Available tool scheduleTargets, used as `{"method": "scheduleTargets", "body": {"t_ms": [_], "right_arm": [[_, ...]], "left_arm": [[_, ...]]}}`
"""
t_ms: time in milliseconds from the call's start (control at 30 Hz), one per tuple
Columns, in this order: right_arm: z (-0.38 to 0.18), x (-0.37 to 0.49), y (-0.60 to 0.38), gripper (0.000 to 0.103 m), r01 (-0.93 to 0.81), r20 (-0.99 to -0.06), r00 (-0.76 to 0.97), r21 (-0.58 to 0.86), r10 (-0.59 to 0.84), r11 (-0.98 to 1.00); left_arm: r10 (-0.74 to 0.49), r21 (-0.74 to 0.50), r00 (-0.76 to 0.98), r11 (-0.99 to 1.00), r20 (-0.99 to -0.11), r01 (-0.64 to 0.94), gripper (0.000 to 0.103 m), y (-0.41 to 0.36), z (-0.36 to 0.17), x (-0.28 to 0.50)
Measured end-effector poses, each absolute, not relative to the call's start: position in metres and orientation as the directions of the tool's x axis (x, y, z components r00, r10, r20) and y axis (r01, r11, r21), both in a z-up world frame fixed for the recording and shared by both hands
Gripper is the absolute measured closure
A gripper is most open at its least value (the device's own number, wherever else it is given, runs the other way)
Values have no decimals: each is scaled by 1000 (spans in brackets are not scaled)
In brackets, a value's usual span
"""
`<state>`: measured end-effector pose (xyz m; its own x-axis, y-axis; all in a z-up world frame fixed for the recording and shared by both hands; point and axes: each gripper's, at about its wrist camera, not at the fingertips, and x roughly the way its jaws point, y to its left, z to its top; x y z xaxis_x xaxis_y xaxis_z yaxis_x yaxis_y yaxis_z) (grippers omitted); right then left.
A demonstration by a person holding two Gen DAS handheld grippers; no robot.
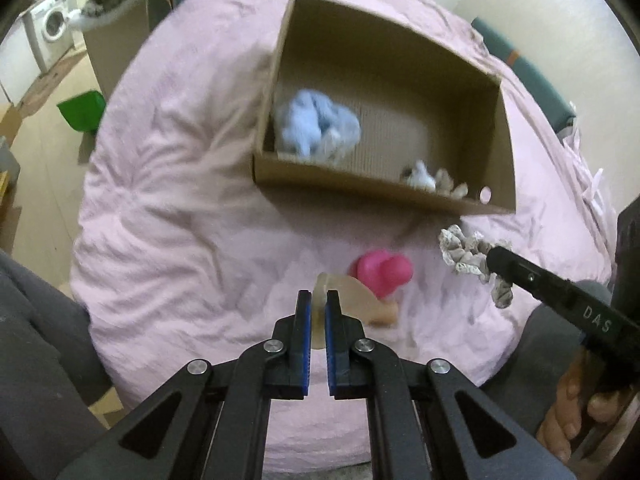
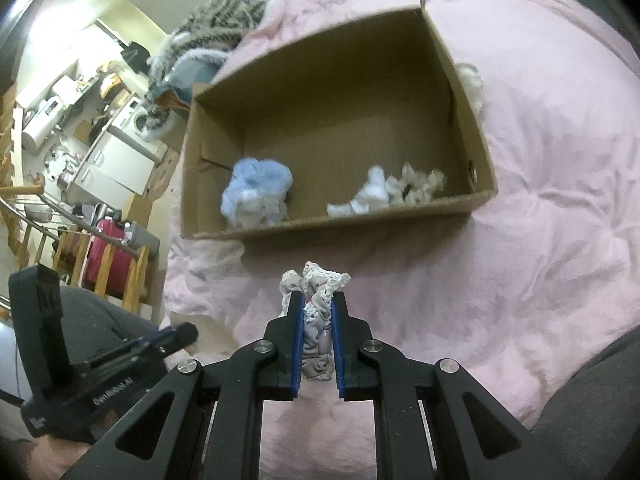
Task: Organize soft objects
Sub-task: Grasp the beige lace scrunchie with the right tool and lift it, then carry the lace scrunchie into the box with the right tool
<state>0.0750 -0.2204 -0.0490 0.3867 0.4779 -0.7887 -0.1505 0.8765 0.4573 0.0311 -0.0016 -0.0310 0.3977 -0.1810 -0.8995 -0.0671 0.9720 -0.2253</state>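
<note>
My right gripper (image 2: 317, 300) pinching grey lace-edged scrunchie (image 2: 316, 320), bottom centre, above pink blanket (image 2: 520, 220). Left gripper (image 1: 319, 300) fingers nearly together on beige soft thing (image 1: 352, 300), motion blur, can't tell what it is. Pink plush (image 1: 382, 272) just behind it. Cardboard box (image 2: 400, 216) mid frame on blanket holds fluffy blue toy (image 2: 258, 194), white one (image 2: 372, 194), cream scrunchie (image 2: 420, 186). Near box wall hides their bottoms. Washing machine (image 1: 50, 26) upper left.

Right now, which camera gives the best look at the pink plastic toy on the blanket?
Left wrist view: the pink plastic toy lies in the open on the pink blanket, just past the left gripper. The right wrist view doesn't show it at all.
</note>
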Motion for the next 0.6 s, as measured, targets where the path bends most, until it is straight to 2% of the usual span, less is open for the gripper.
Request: {"method": "scheduleTargets", "body": {"t_ms": [367,600], "right_arm": [[-26,68,-219,89,-214,-727,472,454,498,865],[-17,75,-229,89,-203,-705,523,443,479,873]], "left_arm": [[-175,-233,510,971,-842,-51,97,12,6,47],[-142,-182,595,983,-791,-8,97,11,26,75]]}}
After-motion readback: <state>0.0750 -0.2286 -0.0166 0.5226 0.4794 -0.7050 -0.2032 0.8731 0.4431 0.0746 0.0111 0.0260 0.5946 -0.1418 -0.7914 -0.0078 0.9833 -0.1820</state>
